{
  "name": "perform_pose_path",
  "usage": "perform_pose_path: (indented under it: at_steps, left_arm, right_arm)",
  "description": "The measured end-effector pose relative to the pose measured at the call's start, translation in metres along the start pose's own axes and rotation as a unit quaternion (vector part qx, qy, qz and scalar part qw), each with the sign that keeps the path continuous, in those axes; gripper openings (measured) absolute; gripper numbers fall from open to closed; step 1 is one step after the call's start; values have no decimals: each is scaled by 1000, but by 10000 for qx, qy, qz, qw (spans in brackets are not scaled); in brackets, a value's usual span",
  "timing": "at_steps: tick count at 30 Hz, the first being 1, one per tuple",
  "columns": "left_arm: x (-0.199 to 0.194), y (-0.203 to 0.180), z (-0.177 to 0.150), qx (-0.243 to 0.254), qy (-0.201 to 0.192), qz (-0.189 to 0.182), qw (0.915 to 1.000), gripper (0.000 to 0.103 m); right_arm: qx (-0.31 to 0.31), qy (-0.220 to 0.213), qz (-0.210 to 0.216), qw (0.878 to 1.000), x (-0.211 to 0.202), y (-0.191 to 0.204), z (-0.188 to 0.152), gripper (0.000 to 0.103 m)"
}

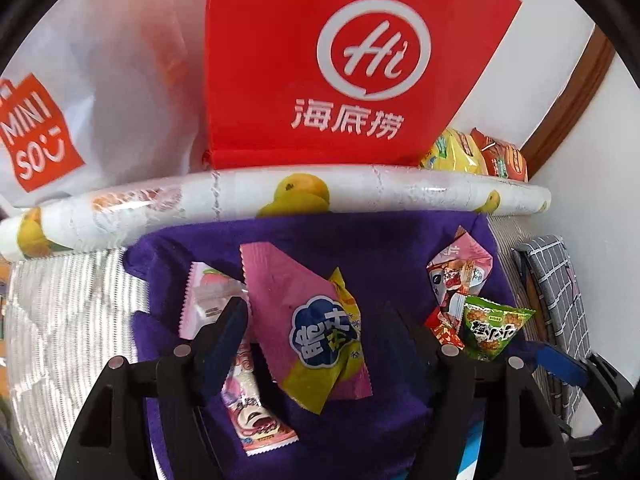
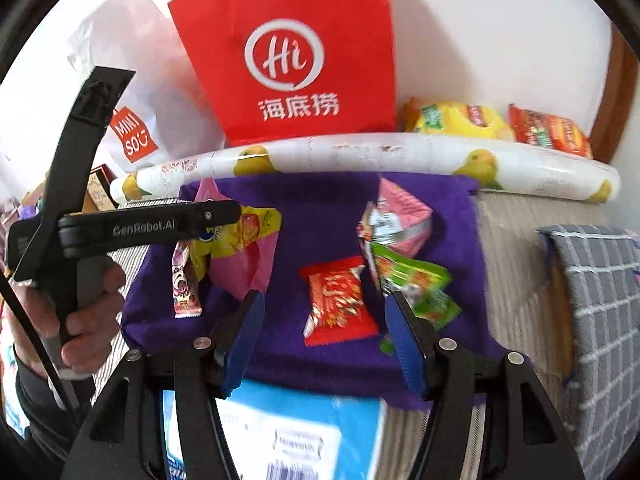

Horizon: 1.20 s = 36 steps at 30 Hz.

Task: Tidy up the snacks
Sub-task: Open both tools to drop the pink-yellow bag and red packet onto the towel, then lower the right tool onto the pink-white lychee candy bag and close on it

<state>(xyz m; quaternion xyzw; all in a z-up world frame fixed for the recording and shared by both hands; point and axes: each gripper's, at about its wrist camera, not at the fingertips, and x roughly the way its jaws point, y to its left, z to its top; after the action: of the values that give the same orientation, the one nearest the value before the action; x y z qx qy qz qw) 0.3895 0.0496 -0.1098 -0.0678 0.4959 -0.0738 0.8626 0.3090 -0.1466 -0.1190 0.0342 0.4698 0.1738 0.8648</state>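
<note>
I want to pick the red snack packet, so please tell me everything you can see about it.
The red snack packet is a small glossy plastic pouch, red with white and gold print and crimped ends. It looks sealed and slightly puffed. It lies flat on the purple cloth, alone, near the green packet, though whether they touch is unclear. The open right claw frames it, fingers not touching it. In the left view only part shows.

A pink snack packet (image 1: 308,320) is seen between the parted fingers of the left gripper (image 1: 316,336), on a purple cloth (image 1: 384,248)
</note>
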Motion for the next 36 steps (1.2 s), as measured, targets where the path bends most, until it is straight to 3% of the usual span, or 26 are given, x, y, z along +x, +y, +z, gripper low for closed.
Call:
perform_pose_path:
  at_steps: [4,15,26,36]
  left_arm:
    - [-21,-3,-2,95,-149,289,9994,69]
    - [-94,10,-47,46,-410,269,9988,69]
    - [-134,37,-118,-178,-361,518,9978,69]
    - [-145,55,-166,-385,-234,628,9970,69]
  right_arm:
    - [0,-109,-221,9997,-27,-4,-14,62]
    - [300,13,-34,9995,-66,2,-71,62]
    - [-14,337,51,9994,-57,27,-142,62]
    - [-157,506,137,9985,-36,35,-168,62]
